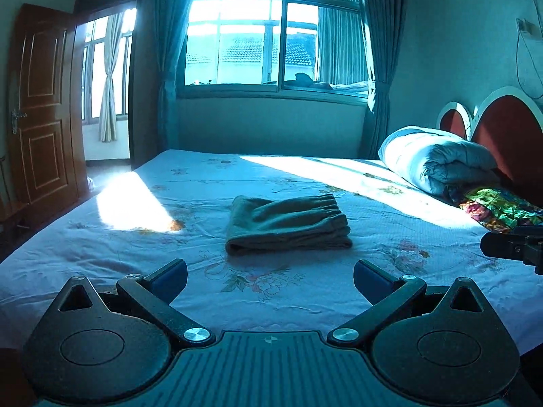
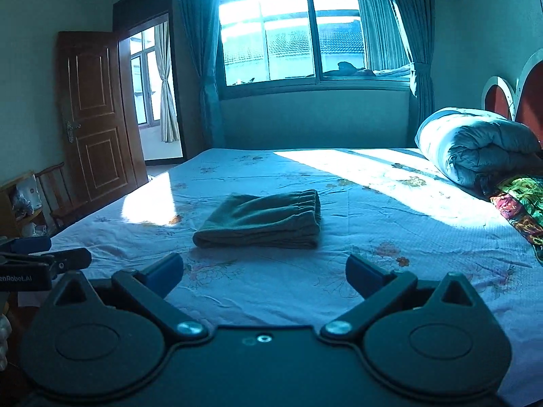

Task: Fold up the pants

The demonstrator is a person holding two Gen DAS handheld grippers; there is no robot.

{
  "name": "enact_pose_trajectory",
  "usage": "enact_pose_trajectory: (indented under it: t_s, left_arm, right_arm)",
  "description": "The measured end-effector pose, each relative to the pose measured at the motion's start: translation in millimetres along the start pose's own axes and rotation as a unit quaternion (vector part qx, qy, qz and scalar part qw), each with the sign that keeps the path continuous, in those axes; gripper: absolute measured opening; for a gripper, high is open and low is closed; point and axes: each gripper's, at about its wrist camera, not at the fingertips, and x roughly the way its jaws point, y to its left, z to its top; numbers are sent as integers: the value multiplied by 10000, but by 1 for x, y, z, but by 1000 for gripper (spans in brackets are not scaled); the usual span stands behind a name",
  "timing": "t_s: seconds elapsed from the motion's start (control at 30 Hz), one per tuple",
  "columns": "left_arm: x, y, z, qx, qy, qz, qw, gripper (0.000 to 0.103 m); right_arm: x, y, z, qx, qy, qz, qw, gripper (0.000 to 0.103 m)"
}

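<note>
I see the pants [image 1: 288, 225], soft and thick, folded into a compact bundle mid-bed [image 1: 390, 291]; I would take them by the near folded edge. My left hand-held gripper [image 1: 270, 279] and right hand-held gripper [image 2: 264, 276] gape wide, holding nothing

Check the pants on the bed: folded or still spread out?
Folded. The grey-green fabric pants lie as a compact layered rectangle on the floral bedsheet, elastic waistband on top, with neither gripper touching them.
</note>
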Motion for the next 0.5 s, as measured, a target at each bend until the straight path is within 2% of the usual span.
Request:
enact_pose_trajectory:
  t_s: [0.17, 0.5]
  left_arm:
    - [-13, -5, 10, 133, -238, -24, 9996, 103]
    - [-2, -2, 6, 57, -104, -146, 9998, 103]
  right_arm:
    - [-9, 4, 5, -1, -118, -15, 9999, 97]
    - [-7, 7, 0, 21, -20, -55, 10000, 97]
